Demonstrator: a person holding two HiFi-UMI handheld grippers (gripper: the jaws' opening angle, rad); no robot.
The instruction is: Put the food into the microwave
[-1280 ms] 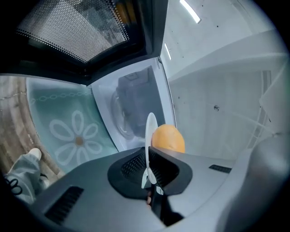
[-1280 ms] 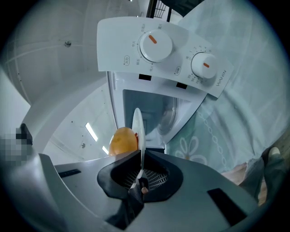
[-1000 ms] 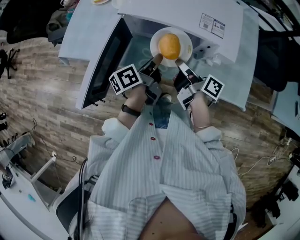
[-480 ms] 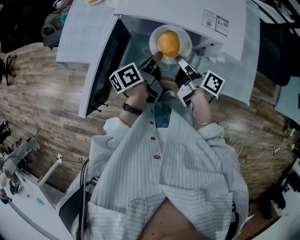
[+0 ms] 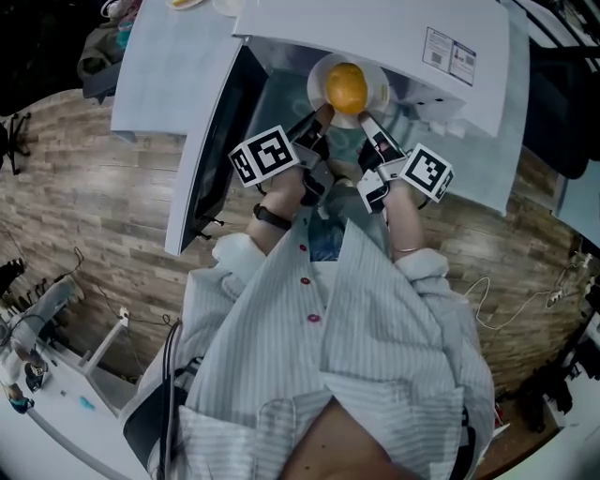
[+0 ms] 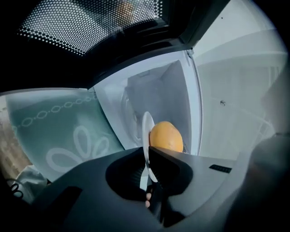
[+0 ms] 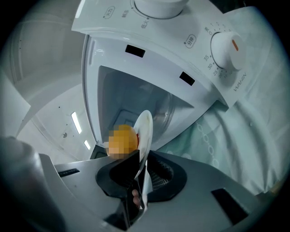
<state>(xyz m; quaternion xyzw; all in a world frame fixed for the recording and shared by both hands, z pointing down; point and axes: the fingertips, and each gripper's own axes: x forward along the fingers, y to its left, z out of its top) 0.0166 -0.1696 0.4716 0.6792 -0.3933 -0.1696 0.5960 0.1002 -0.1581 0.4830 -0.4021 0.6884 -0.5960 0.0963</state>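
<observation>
A white plate (image 5: 376, 91) carries a round orange piece of food (image 5: 347, 86) at the mouth of the open white microwave (image 5: 375, 28). My left gripper (image 5: 321, 117) is shut on the plate's near-left rim. My right gripper (image 5: 364, 119) has the near-right rim between its jaws, which are opening while the pads still touch it. In the left gripper view the plate (image 6: 147, 136) stands edge-on with the food (image 6: 166, 137) beyond my left gripper (image 6: 147, 161). The right gripper view shows the plate (image 7: 146, 129) and food (image 7: 121, 140) in front of the cavity, above my right gripper (image 7: 139, 167).
The microwave door (image 5: 220, 141) swings open to the left. Its timer dial (image 7: 228, 47) sits on the right panel. A pale patterned cloth (image 7: 226, 149) covers the table under the microwave. Wooden floor (image 5: 84, 216) and cables lie around the person.
Both grippers have carried the plate with the food a little lower and further into the microwave's opening. The grip on the rim looks the same.
</observation>
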